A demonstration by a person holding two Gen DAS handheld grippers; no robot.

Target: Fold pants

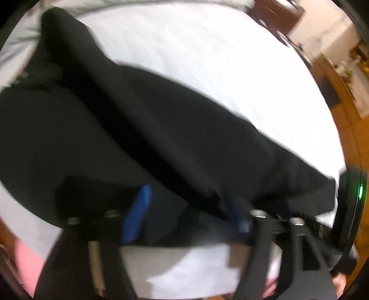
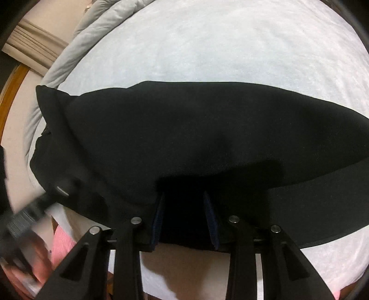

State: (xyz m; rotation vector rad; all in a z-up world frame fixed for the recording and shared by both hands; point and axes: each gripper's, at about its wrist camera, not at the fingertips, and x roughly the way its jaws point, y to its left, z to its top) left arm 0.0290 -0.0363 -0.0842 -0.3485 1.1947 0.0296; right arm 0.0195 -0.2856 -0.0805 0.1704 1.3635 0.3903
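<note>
Black pants lie spread on a white sheet. In the left wrist view my left gripper stands open, its blue pads wide apart with the near edge of the pants between them. In the right wrist view the pants stretch across the frame. My right gripper is open too, its blue pads either side of a dark fold of the pants. Whether either pad touches the cloth is hidden by the dark fabric. The left gripper shows blurred at the left edge of the right view.
The white sheet covers a bed. A grey rolled duvet lies at its far left edge. Pink cloth shows at the near edge. Wooden floor and furniture lie to the right.
</note>
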